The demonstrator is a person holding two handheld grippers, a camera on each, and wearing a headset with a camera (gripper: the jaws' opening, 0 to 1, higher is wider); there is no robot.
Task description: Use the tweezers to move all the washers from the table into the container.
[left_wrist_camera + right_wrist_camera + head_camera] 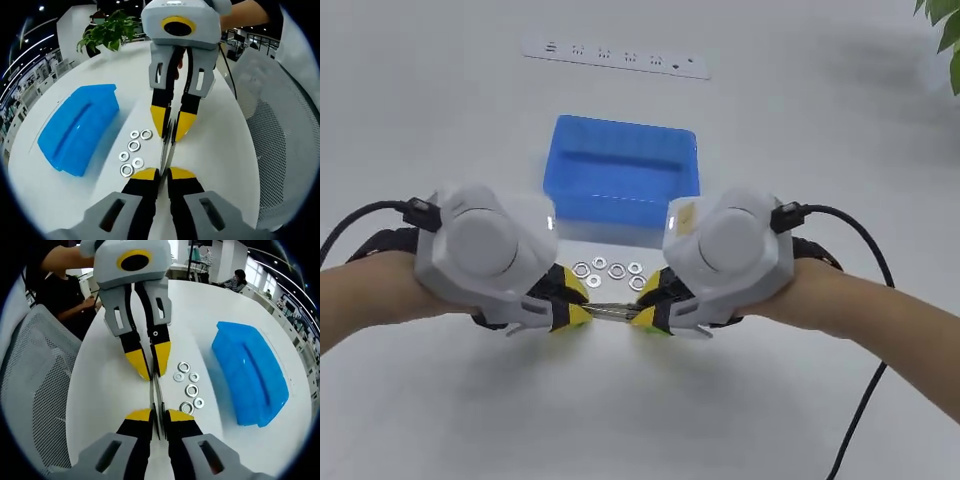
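The left hand-held gripper (575,300) and right hand-held gripper (645,305) both clamped the thin metal tweezers (612,312), with six silver ring washers (616,271) between these and the blue rectangular plastic container's (610,205) front wall, and open white surface (620,420) nearside.

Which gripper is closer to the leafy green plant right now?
Right. The right gripper is on the plant's side, though well short of it; the left gripper sits farther off, beyond the tweezers that both hold.
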